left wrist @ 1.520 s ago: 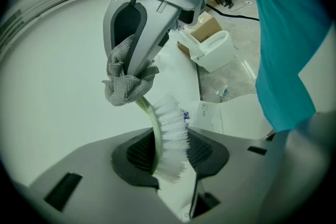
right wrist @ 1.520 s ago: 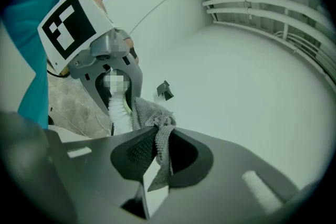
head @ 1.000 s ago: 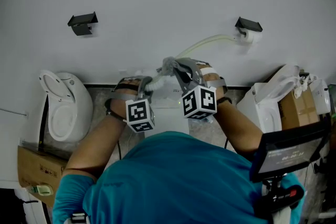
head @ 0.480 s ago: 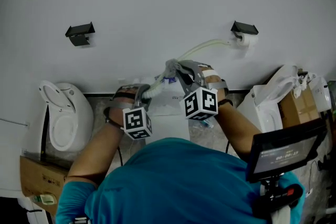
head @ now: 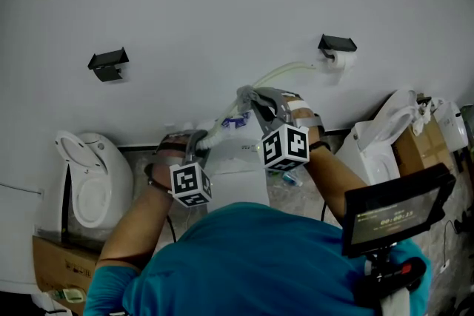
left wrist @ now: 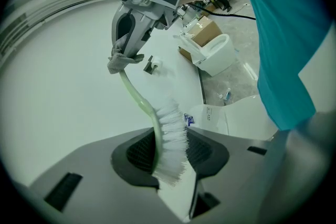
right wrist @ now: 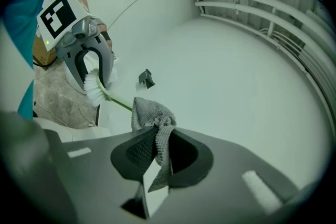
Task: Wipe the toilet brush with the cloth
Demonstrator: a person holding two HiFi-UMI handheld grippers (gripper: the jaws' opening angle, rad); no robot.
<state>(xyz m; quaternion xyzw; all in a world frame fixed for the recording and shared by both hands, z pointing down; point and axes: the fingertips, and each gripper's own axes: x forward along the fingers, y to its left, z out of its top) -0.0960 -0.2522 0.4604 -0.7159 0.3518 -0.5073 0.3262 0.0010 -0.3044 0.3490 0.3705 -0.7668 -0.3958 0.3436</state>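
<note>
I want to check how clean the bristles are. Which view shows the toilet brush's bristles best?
The left gripper view: the bristles fill the middle, close up, between the left gripper's jaws. The right gripper view shows them small, far off. In the head view they cannot be made out.

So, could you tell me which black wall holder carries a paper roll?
The right holder in the head view: a white roll hangs beneath it; the left holder is bare.
</note>
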